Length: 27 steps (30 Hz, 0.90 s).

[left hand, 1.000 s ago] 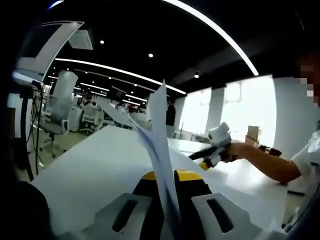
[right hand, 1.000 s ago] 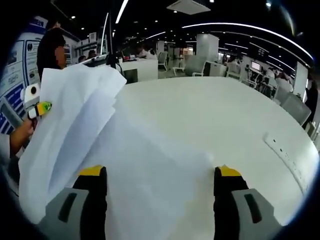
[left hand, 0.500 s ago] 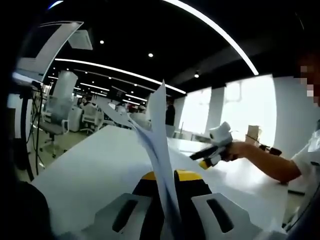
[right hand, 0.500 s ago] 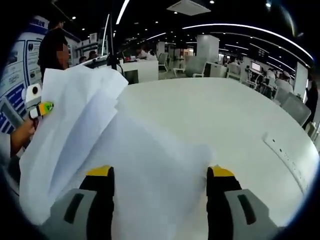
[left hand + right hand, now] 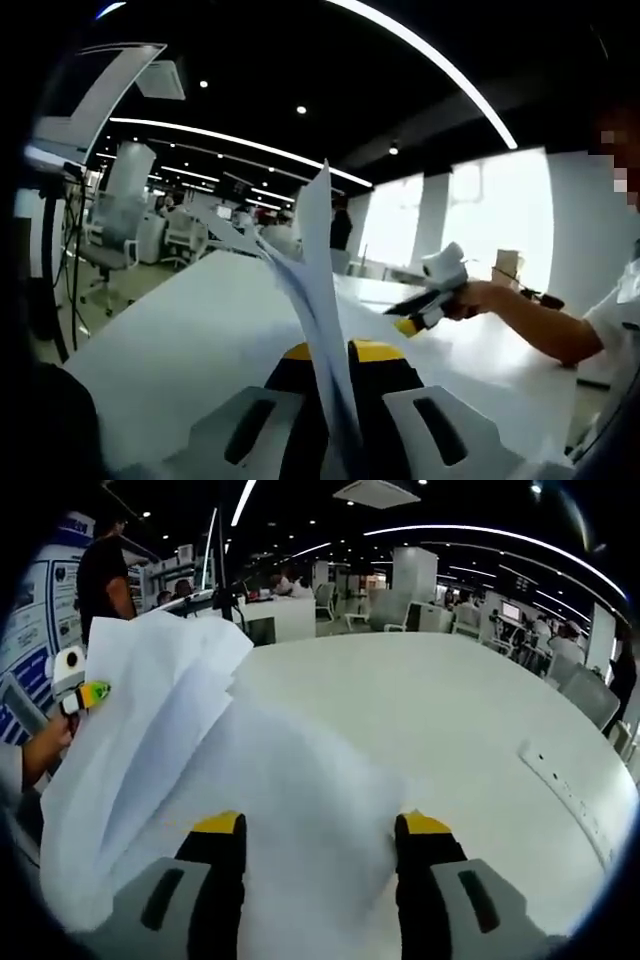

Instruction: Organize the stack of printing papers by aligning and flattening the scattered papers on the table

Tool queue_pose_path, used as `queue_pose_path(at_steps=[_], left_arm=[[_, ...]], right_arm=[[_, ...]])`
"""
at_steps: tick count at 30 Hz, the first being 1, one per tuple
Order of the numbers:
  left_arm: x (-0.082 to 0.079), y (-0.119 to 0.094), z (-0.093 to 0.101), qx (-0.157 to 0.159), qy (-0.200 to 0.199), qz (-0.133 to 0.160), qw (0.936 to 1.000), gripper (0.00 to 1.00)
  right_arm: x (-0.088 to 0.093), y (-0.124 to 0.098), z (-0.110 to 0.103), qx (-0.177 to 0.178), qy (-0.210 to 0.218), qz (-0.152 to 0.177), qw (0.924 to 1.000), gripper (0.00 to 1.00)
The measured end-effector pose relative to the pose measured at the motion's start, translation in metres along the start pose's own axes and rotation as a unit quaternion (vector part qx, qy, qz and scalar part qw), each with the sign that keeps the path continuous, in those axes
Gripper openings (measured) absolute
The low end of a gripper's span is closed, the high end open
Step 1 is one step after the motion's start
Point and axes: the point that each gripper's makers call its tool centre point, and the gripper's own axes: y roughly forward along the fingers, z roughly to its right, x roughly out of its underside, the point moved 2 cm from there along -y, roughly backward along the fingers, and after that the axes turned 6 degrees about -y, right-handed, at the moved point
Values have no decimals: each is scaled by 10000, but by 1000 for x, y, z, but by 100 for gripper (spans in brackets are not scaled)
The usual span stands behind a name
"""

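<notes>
White table point(image 5: 450, 700) beneath papers point(image 5: 318, 290); chair point(image 5: 118, 215) beyond.

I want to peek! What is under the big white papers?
The white table shows around the papers, which lie on it beyond the right tongs. Whatever is directly beneath them is covered.

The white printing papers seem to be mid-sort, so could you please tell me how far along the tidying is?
Early still. Done: the white printing papers are gathered and lifted off the white table. In hand: the left gripper is shut on them, holding them upright, while the right gripper stands open around the fanned sheets. Left: squaring the splayed edges and laying the stack flat.
</notes>
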Motion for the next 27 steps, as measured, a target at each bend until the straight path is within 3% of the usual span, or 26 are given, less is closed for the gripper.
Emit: queue_pose_path(at_steps=[11, 14, 17, 23, 27], left_arm=[[1, 1, 1, -12, 13, -5, 10000, 9], [1, 1, 1, -13, 16, -2, 10000, 9], [1, 1, 1, -13, 19, 0, 10000, 9], [0, 1, 1, -7, 16, 10, 10000, 9], [0, 1, 1, 4, 7, 28, 10000, 9]], right_arm=[[0, -4, -1, -86, -62, -29, 9999, 41], [4, -6, -1, -126, -80, -90, 9998, 31], [8, -9, 0, -140, 2, -206, 9997, 16], [11, -9, -3, -326, 316, -209, 9988, 4], [11, -10, -1, -316, 529, -221, 9979, 2]])
